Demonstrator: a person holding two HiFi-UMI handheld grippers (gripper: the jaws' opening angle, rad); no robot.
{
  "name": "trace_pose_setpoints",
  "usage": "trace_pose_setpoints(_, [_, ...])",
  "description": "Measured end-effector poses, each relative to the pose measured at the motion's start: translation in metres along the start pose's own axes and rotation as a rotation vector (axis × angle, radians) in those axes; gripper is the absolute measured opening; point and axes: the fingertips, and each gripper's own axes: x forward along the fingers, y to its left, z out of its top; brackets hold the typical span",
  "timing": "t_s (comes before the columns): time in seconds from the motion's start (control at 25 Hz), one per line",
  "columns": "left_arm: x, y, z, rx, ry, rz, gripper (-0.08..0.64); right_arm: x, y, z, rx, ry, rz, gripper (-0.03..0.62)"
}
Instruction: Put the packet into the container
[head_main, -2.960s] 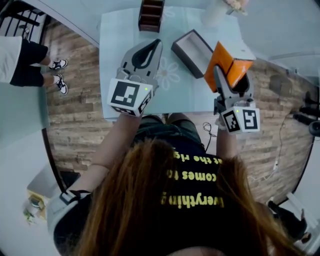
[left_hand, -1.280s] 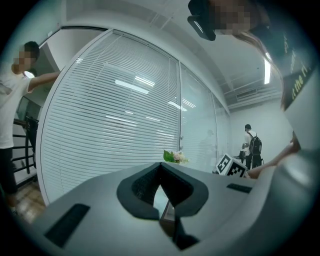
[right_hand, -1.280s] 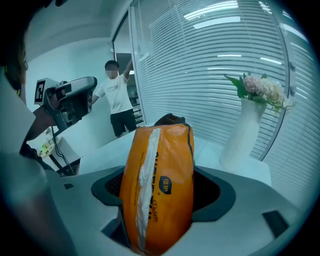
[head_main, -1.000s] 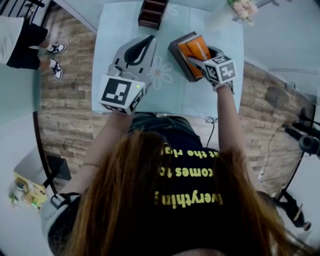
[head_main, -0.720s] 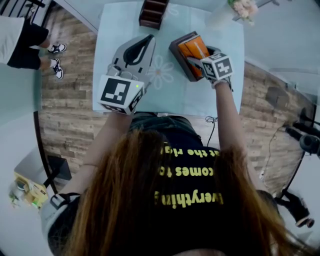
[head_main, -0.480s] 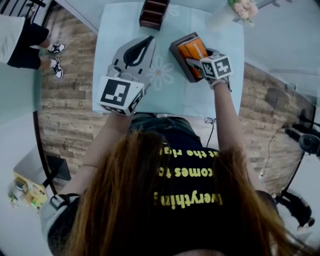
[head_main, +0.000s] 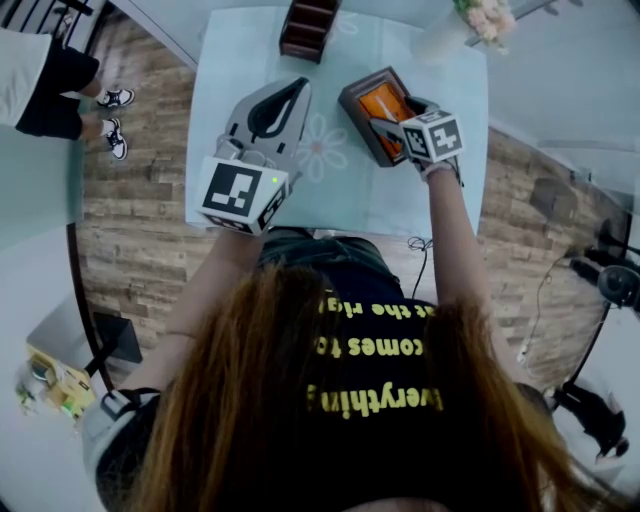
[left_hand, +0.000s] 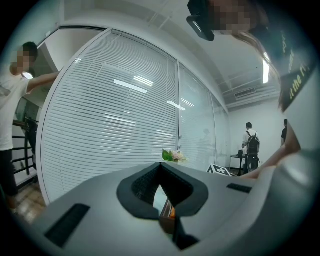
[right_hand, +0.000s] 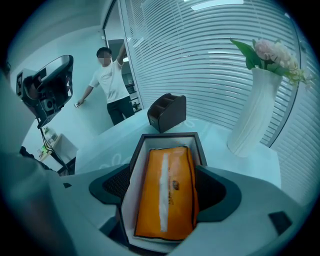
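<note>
Right gripper view: orange packet (right_hand: 165, 192) lies flat in dark-walled container (right_hand: 170, 136)

At lower centre of the frame, the glossy packet, a soft oblong pouch with a pale seam down its middle, rests inside the rectangular, white-lined container. The right gripper (right_hand: 165, 172) straddles it. Its smooth grey jaws, faced with ribbed black pads, have just been opening and stand wide apart, not pressing on the packet between them. In the left gripper view, the left gripper (left_hand: 159, 166) holds nothing, its curved jaws meeting at the tips. A ribbed white vase (right_hand: 255, 115) stands at upper right on the pale, glassy table (right_hand: 120, 145).
</note>
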Motion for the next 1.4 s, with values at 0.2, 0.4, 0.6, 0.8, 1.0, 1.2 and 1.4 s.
trace_pose_setpoints(0.2, [-0.001, 0.0, 0.001, 0.005, -0.005, 0.003, 0.0, -0.001, 0.001, -0.001, 0.001, -0.001, 0.0, 0.393])
trace_pose_setpoints(0.4, [-0.003, 0.003, 0.0, 0.001, -0.004, 0.009, 0.0, -0.001, 0.004, -0.002, 0.001, 0.004, 0.009, 0.391])
trace_pose_setpoints(0.6, [-0.005, 0.004, -0.001, 0.001, -0.004, 0.012, -0.001, -0.006, 0.004, -0.001, 0.006, -0.021, -0.014, 0.365])
trace_pose_setpoints(0.8, [-0.004, 0.007, 0.001, 0.0, -0.013, 0.013, 0.0, -0.011, -0.002, 0.0, -0.039, -0.044, -0.078, 0.157])
trace_pose_setpoints(1.0, [-0.001, 0.006, -0.001, 0.0, -0.009, 0.004, 0.0, -0.014, -0.004, -0.002, -0.04, -0.06, -0.097, 0.067])
trace_pose_setpoints(1.2, [0.0, 0.006, -0.001, 0.004, -0.014, 0.005, 0.0, -0.021, -0.004, 0.003, -0.028, -0.116, -0.12, 0.035])
trace_pose_setpoints(1.4, [0.0, 0.006, -0.002, 0.003, -0.008, 0.003, 0.0, -0.032, -0.002, 0.011, -0.037, -0.201, -0.159, 0.021])
